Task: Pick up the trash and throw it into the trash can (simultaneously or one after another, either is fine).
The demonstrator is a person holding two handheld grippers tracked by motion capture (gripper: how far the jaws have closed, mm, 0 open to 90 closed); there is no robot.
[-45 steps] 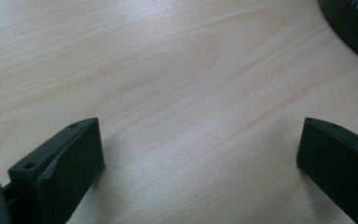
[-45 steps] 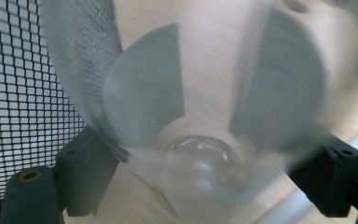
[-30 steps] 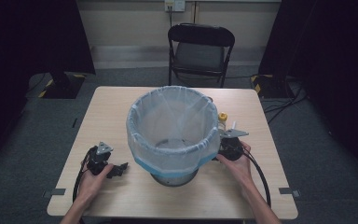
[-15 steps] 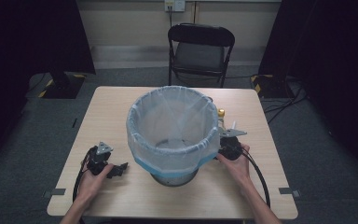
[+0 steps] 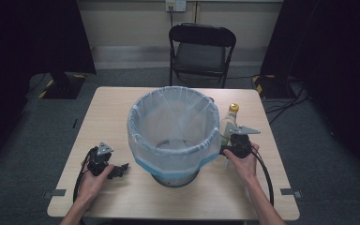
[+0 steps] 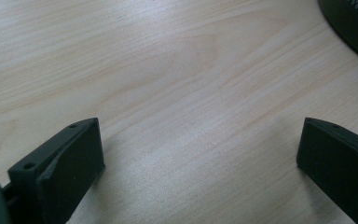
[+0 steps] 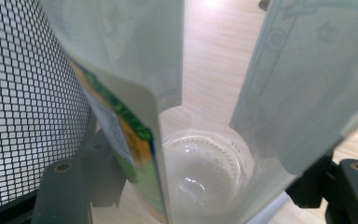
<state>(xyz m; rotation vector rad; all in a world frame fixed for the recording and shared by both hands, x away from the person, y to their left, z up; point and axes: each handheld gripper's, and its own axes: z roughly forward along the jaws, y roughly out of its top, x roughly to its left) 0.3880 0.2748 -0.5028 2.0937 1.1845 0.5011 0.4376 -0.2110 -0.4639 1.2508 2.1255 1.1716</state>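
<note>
Wooden table, one lined bin, one bottle, two grippers, one chair

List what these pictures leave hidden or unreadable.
- Bottle: lower body hidden behind the right hand-held gripper in the high view.
- Bottle label: print too close and blurred to read in the right gripper view.
- Bin: its base is cut off in the left gripper view.

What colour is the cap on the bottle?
Yellow; the bottle cap shows best in the high view.

No legible text; bottle label print unreadable (green, orange patches)
</note>
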